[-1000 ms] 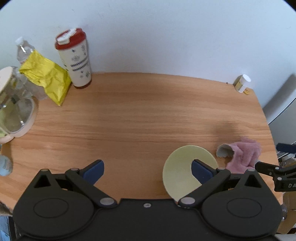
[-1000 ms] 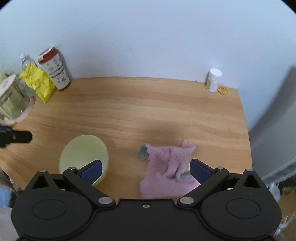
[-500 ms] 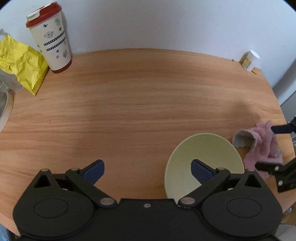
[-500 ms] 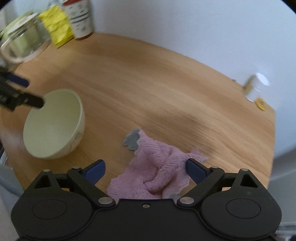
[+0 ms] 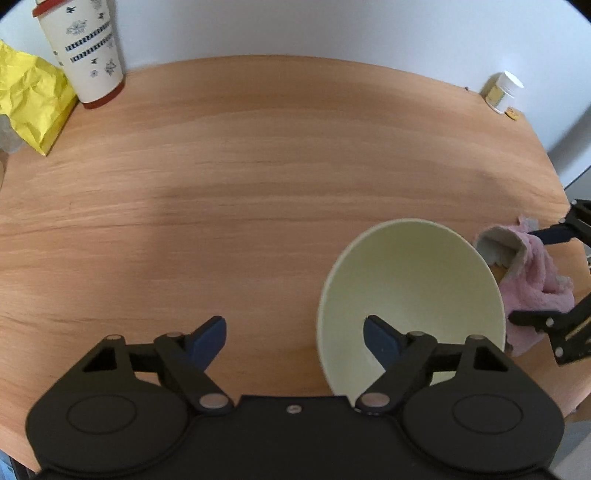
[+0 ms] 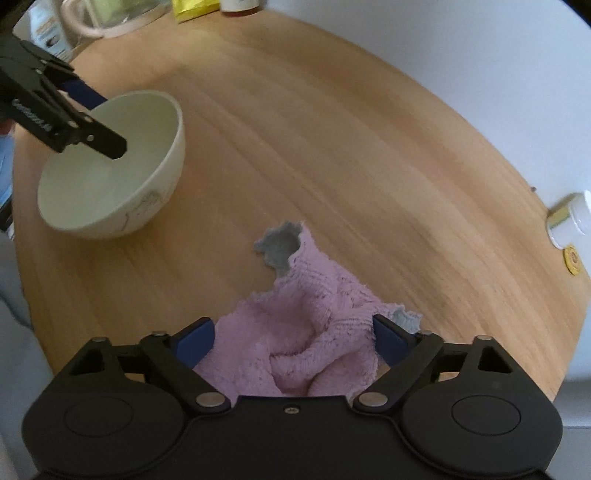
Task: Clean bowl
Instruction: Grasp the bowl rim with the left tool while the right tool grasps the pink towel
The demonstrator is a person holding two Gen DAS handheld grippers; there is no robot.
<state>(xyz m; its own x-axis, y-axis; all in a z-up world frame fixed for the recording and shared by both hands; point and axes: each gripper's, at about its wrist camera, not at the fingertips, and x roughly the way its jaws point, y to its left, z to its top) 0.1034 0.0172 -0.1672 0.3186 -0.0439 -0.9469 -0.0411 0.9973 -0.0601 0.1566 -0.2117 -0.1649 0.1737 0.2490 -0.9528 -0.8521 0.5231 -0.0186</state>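
A pale yellow-green bowl (image 5: 410,280) stands upright on the wooden table (image 5: 258,177), near its front right. My left gripper (image 5: 293,332) is open. Its right finger reaches over the bowl's near rim into the hollow, and its left finger stays outside over bare wood. A crumpled pink cloth (image 6: 314,332) with a grey corner lies just right of the bowl (image 6: 110,166). My right gripper (image 6: 293,334) is open, its two fingers on either side of the cloth's near part. In the left wrist view the cloth (image 5: 532,280) sits between the right gripper's fingers (image 5: 550,234).
A white tumbler with a red base (image 5: 88,55) and a yellow bag (image 5: 29,99) stand at the back left by the wall. A small white-capped bottle (image 5: 504,92) sits at the back right corner. A glass jar (image 6: 110,14) stands far left. The table edge curves close behind the cloth.
Both grippers have come lower and closer to the table. The left one closed in on the bowl's rim. The right one dropped over the cloth, which now lies between its fingers.
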